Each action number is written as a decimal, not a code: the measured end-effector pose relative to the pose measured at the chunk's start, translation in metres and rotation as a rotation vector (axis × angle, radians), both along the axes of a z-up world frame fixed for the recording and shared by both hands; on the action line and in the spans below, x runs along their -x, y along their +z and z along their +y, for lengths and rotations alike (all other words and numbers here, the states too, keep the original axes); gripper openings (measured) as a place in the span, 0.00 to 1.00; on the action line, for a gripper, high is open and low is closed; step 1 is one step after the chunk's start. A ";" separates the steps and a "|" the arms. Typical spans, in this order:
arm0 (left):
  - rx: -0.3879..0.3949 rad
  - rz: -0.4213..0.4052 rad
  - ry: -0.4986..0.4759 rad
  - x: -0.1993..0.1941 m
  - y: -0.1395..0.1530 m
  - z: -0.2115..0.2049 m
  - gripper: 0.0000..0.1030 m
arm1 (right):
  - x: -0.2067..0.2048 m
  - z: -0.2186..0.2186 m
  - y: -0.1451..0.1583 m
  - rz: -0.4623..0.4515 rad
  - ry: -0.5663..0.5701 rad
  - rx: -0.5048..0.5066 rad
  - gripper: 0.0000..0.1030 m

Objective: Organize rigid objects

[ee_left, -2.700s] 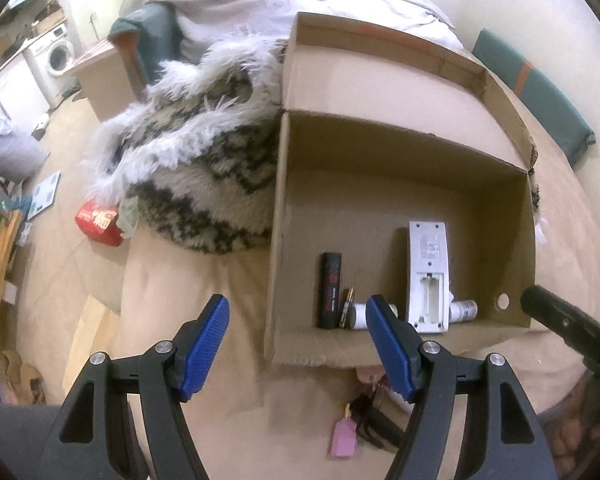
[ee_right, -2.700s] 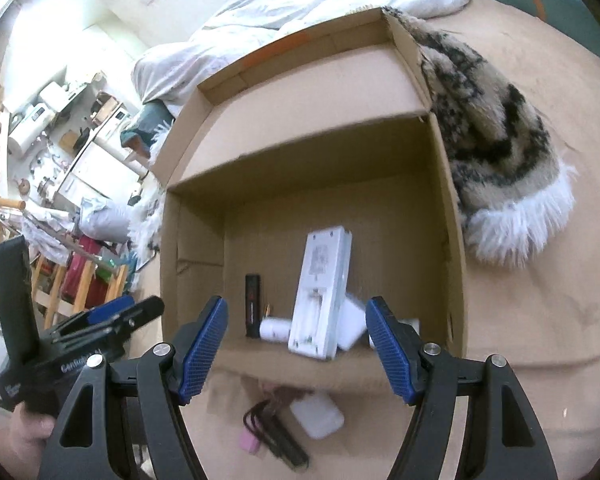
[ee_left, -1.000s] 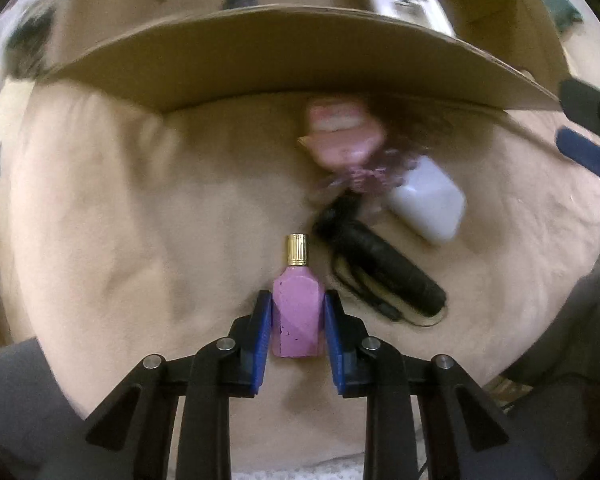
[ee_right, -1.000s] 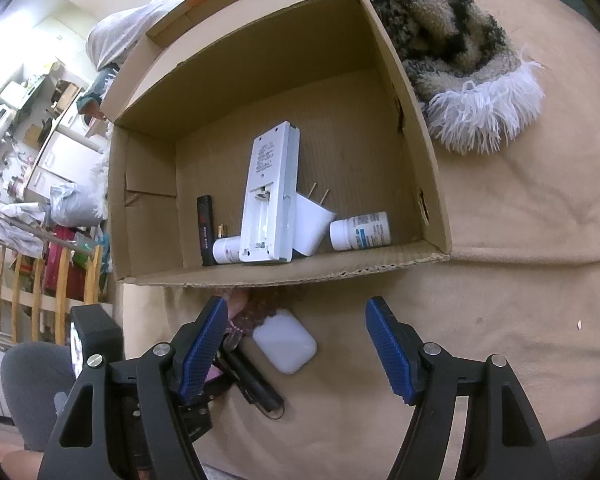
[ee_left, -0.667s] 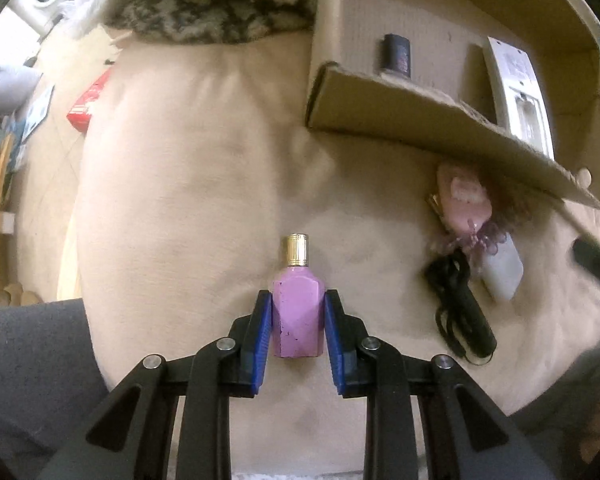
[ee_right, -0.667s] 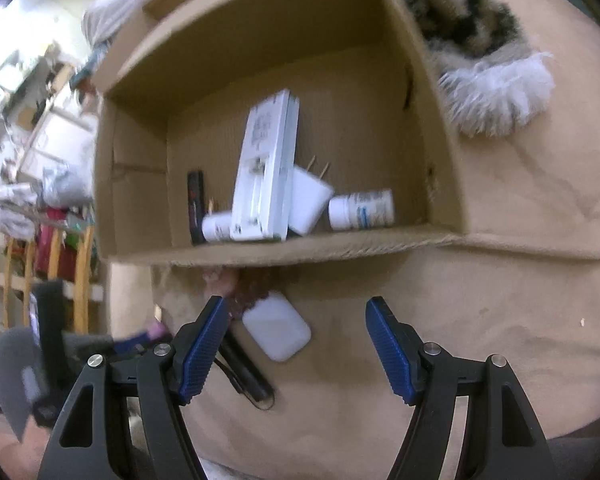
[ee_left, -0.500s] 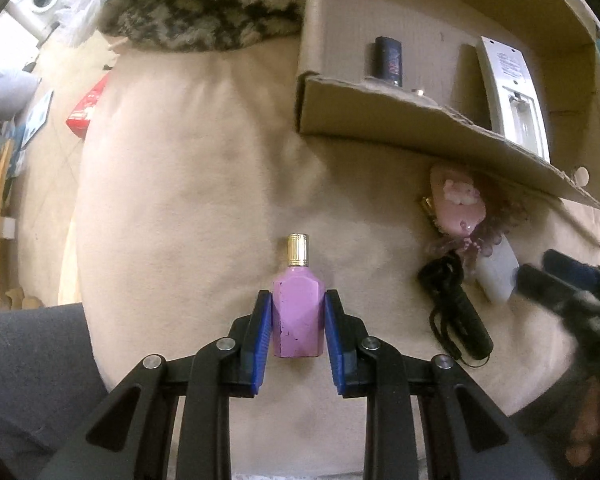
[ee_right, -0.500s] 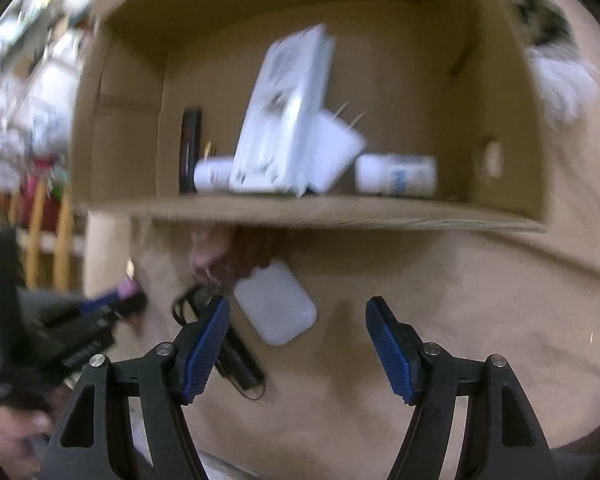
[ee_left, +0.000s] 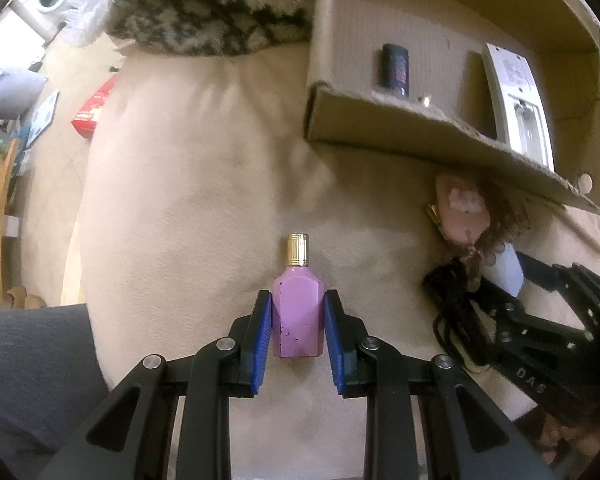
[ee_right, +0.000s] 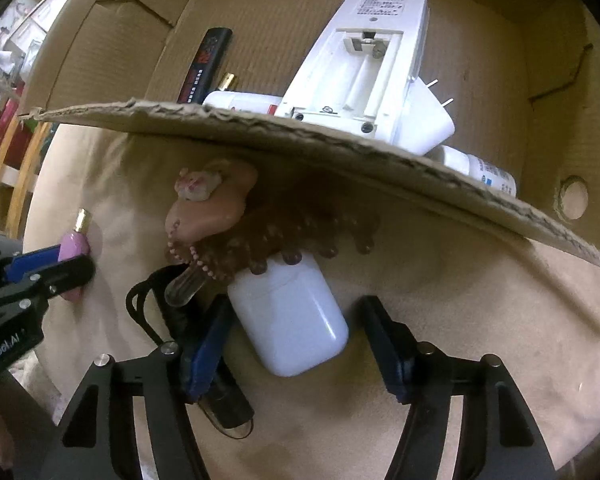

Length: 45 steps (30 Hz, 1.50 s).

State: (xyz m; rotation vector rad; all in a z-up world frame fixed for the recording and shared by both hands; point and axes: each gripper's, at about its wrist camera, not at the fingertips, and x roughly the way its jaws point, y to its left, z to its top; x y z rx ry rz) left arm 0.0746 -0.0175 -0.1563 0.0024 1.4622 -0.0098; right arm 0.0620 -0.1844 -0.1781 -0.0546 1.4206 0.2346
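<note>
My left gripper point(ee_left: 298, 300) points down over the beige cushion point(ee_left: 180, 200), shut on a pink bottle point(ee_left: 298, 316) with a gold cap. My right gripper point(ee_right: 294, 308) straddles a white earbud case point(ee_right: 288, 312) lying on the cushion. Its jaws are closing, and the right pad still stands clear of the case. Just behind is the cardboard box point(ee_right: 300, 132), which holds a white remote point(ee_right: 364, 60), a black stick point(ee_right: 204, 64), a white plug point(ee_right: 432, 120) and a pill bottle point(ee_right: 484, 172).
A pink charm point(ee_right: 212, 204) and a brown bristly piece point(ee_right: 300, 236) lie against the box front, touching the case. A black corded device point(ee_right: 224, 396) runs under my right gripper's left finger. A furry patterned blanket point(ee_left: 204, 12) lies beyond the box's left side.
My right gripper came down from above the box to the white case and its jaws narrowed. My left gripper, earlier open, holds the pink bottle and moved left, away from the box.
</note>
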 end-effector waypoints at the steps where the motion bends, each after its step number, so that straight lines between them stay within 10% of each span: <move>1: -0.004 -0.006 0.001 0.001 0.002 0.000 0.23 | 0.001 0.002 0.002 -0.004 0.003 -0.001 0.52; 15: -0.019 -0.032 0.015 0.009 0.017 0.001 0.22 | 0.019 -0.039 0.008 0.027 -0.059 -0.007 0.45; 26: -0.031 -0.073 0.021 0.018 0.032 -0.002 0.22 | 0.037 -0.105 0.045 -0.077 -0.320 -0.105 0.40; 31: -0.050 -0.163 0.014 0.024 0.056 -0.005 0.22 | 0.040 -0.119 0.068 -0.165 -0.355 -0.164 0.06; 45: -0.023 -0.147 0.033 0.021 0.052 -0.001 0.22 | 0.038 -0.167 0.053 -0.047 -0.540 -0.349 0.08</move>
